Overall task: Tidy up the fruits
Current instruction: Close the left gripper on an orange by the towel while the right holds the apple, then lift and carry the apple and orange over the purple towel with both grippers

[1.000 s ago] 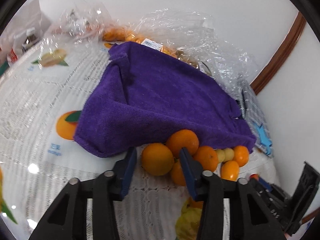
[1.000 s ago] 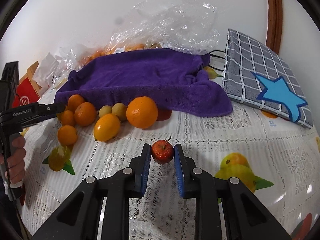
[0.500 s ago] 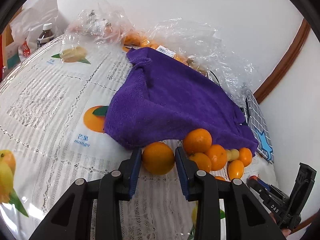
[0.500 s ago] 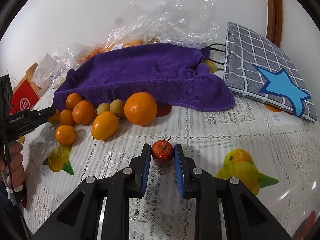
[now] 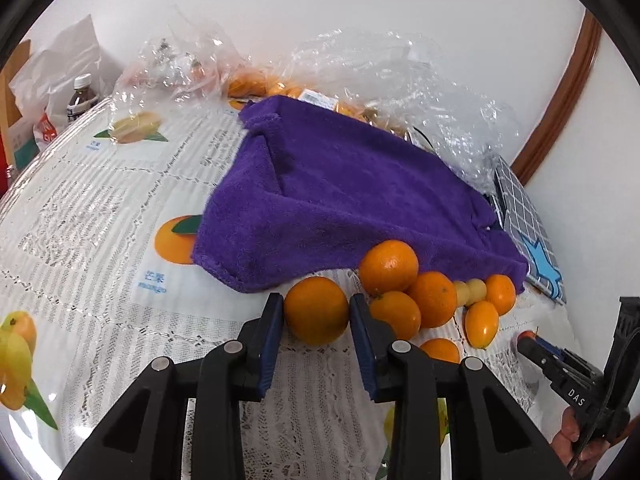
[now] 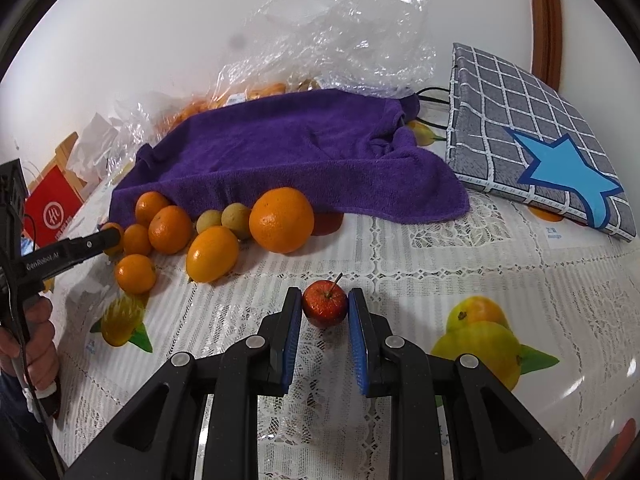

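My left gripper (image 5: 316, 312) is shut on an orange (image 5: 316, 310), its blue pads touching both sides, by the front edge of a purple towel (image 5: 340, 196). Several oranges (image 5: 412, 292) and small yellow-green fruits (image 5: 472, 290) lie to its right. My right gripper (image 6: 325, 306) is shut on a small red apple (image 6: 324, 303) with a stem, on the lace tablecloth (image 6: 440, 248). In the right wrist view the fruit pile (image 6: 208, 236) with a large orange (image 6: 281, 220) lies before the towel (image 6: 288, 152), and the left gripper's arm (image 6: 60, 258) reaches in from the left.
A grey checked cushion with a blue star (image 6: 536, 152) lies right of the towel. Clear plastic bags holding oranges (image 5: 360, 72) sit behind it by the wall. A bottle (image 5: 82, 98) and a white bag (image 5: 60, 60) stand far left.
My left gripper closed from open onto the orange and drew it left, away from the pile. My right gripper stayed shut on the apple and moved slightly.
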Demonstrator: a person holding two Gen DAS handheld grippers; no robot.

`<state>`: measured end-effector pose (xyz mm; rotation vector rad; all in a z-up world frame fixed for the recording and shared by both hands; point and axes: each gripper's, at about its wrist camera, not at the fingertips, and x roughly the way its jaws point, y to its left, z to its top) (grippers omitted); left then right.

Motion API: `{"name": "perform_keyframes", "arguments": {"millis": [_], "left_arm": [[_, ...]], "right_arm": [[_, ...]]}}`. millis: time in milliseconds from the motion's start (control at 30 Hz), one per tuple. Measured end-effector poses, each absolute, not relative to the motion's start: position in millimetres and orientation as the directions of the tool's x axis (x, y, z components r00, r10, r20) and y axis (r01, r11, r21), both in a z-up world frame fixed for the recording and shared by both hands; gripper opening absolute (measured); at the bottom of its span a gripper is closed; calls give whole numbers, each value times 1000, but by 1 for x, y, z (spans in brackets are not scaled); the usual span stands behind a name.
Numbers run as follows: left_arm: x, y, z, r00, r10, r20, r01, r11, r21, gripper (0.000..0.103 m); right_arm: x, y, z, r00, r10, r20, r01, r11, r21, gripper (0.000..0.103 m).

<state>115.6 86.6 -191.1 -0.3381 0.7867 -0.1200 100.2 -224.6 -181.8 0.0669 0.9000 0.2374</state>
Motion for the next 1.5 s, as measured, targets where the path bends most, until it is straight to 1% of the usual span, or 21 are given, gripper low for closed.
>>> {"name": "perform_keyframes", "arguments": {"millis": [267, 400, 500, 600, 733, 867, 1000, 1133, 1233, 1367, 1500], "left_arm": [[107, 90, -181, 751, -214, -625, -23, 937, -349, 32], [104, 92, -177, 764, -232, -602, -11, 928, -372, 32], [103, 92, -174, 773, -233, -590, -11, 925, -380, 32], [101, 92, -169, 793, -205, -574, -18, 933, -358, 32], [102, 90, -161, 799, -174, -576, -34, 943, -331, 32], [111, 88, -134, 818, -170, -549, -14, 949, -315, 32], [132, 84, -96, 853, -189, -486, 32, 950, -312, 32], [165, 77, -78, 866, -196, -460, 45, 947, -318, 32], [194, 72, -80, 866, -178, -467, 23, 947, -320, 32], [222, 70, -93, 863, -165, -477, -2, 944, -330, 32], [229, 67, -115, 834, -195, -516, 16, 944, -331, 32]], "right_arm": [[96, -228, -173, 637, 231, -735, -160, 973, 167, 24], [97, -224, -160, 652, 224, -724, -159, 974, 159, 24], [98, -220, -147, 677, 232, -699, -173, 973, 154, 24], [102, -214, -136, 695, 229, -682, -184, 973, 139, 24], [115, -207, -124, 706, 230, -669, -196, 972, 127, 24], [133, -202, -106, 727, 237, -645, -217, 970, 112, 24], [153, -195, -90, 751, 250, -611, -242, 965, 99, 24], [177, -191, -82, 768, 263, -584, -248, 963, 107, 24], [198, -189, -86, 753, 281, -595, -246, 959, 141, 24], [226, -184, -97, 750, 258, -609, -231, 965, 124, 24], [249, -185, -118, 735, 249, -631, -210, 968, 139, 24]]}}
